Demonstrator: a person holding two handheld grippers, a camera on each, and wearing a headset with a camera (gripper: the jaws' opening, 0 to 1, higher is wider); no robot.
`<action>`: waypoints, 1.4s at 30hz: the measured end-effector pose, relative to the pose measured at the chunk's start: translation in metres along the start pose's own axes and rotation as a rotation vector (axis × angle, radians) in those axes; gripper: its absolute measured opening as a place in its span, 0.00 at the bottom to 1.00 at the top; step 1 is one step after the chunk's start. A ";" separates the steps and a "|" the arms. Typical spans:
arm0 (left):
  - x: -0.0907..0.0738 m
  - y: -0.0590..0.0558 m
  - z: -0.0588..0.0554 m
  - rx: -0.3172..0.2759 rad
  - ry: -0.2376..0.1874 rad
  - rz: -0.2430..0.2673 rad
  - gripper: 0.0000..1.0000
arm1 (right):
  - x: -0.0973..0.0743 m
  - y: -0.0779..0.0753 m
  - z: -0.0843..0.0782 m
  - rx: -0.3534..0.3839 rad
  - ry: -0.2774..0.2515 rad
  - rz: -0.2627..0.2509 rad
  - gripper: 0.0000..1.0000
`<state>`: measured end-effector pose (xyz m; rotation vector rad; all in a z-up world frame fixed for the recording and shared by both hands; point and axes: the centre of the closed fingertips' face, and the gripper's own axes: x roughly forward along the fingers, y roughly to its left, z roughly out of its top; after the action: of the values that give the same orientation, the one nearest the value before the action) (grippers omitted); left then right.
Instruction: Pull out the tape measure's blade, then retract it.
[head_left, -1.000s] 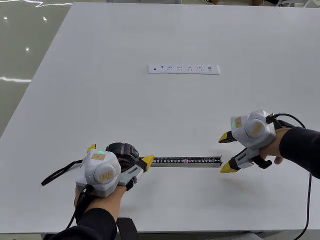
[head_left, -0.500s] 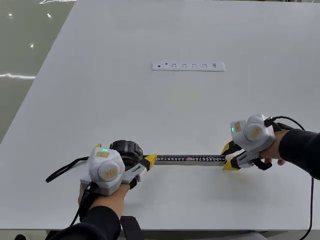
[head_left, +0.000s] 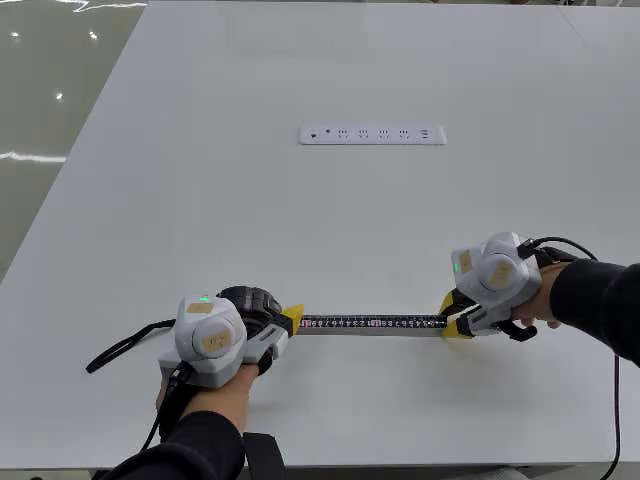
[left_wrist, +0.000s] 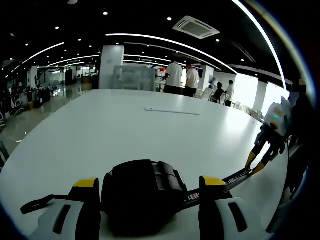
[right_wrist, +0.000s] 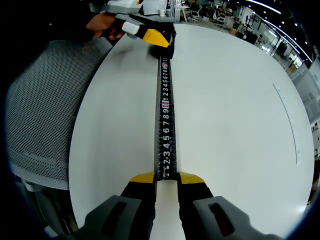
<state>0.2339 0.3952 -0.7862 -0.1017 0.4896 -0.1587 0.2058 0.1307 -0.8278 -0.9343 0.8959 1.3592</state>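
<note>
Tape measure (left_wrist: 142, 200), its case half hidden behind the left claw (left_wrist: 149, 182) that clasps it, lies on the bench (head_left: 300, 220); the right claw (right_wrist: 166, 177) pinches the blade (right_wrist: 166, 115) tip, hook unseen.

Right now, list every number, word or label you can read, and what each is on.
"2 3 4 5 6 7 8 9": on the tape blade, running away from the right gripper.
Blade numbers nearer the case: too small to read.
Power strip markings: too small to read.
</note>
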 end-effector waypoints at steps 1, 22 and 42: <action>0.000 0.001 0.000 -0.001 0.001 0.003 0.76 | 0.000 0.000 0.000 0.005 0.004 -0.001 0.12; 0.000 0.007 -0.005 0.039 0.056 0.046 0.63 | 0.000 -0.002 -0.001 0.076 0.005 -0.002 0.12; 0.000 0.008 -0.006 0.021 0.080 0.031 0.61 | 0.002 -0.003 0.003 0.117 -0.005 -0.013 0.12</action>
<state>0.2316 0.4024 -0.7925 -0.0670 0.5689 -0.1380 0.2086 0.1340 -0.8280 -0.8448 0.9534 1.2833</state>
